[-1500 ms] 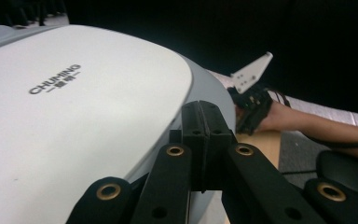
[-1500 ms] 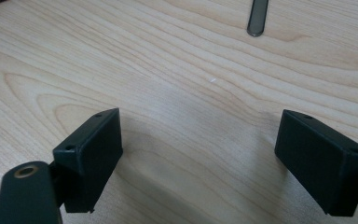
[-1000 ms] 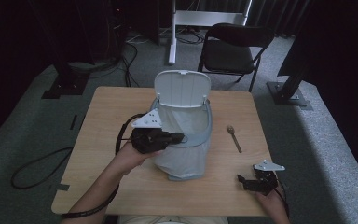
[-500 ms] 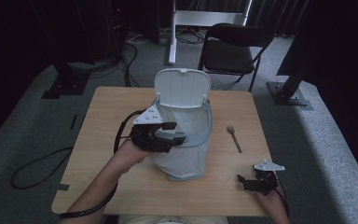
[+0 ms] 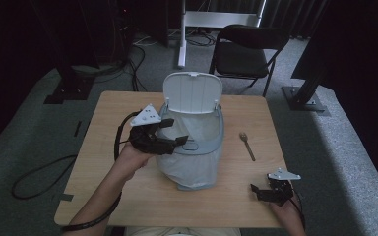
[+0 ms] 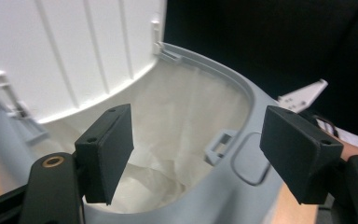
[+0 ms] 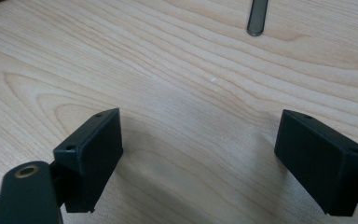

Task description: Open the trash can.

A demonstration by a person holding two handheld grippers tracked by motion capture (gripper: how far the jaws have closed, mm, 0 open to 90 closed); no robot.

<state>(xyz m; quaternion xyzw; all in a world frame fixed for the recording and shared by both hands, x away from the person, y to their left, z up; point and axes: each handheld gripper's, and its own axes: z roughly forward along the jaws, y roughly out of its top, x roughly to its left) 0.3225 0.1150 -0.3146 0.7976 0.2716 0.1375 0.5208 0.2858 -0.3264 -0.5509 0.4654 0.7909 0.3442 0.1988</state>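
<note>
Our left tool [image 5: 173, 132] has just spread its jaws and let go of the bin [image 5: 197, 147] (middle of the table [image 5: 103, 162]), lid now up; nothing sits between them. Right tool [image 5: 262, 190] rests spread too.

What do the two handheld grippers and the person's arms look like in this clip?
Both are black two-jaw tools with blocky rectangular pads. The left gripper and right gripper each carry a pale grey three-cornered plate with small holes on top. A black cable loops from the left one. Brass-coloured bushings sit at the jaw bases in the gripper views. The forearms are bare, no sleeves in sight.
</note>
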